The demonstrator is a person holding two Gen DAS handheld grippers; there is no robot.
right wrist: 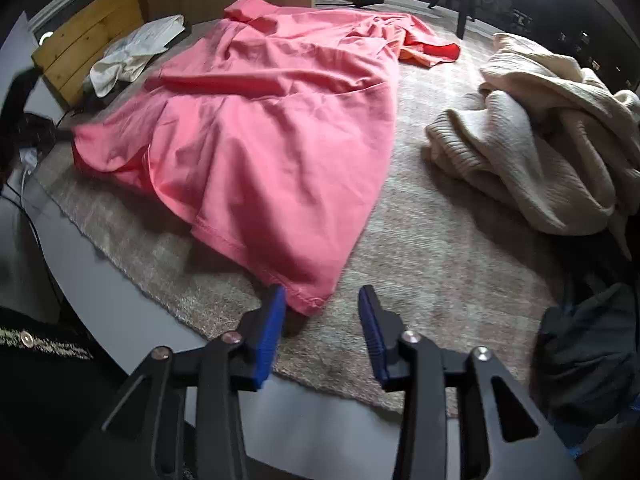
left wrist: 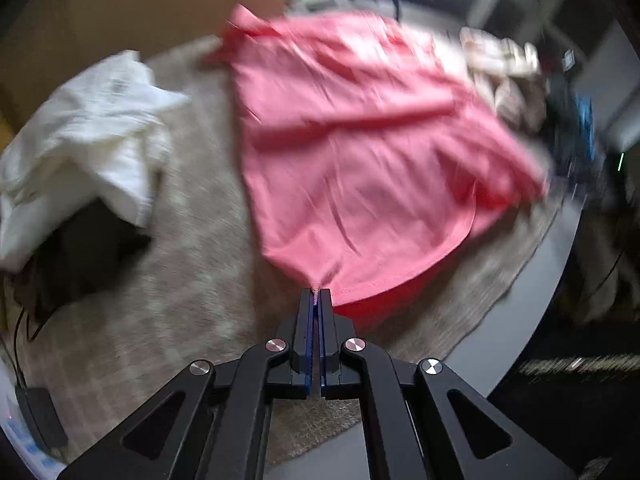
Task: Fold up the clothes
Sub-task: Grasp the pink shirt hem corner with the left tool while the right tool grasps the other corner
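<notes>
On rug (right wrist: 420, 248): pink shirt (right wrist: 272, 120) spread, unfolded; left claw (left wrist: 318, 294) pinching its hem, right claw (right wrist: 322, 300) released by corner.

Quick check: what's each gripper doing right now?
Left gripper: closed, pinching the hem of the pink garment.
Right gripper: open, holding nothing, at the garment's near corner.
</notes>
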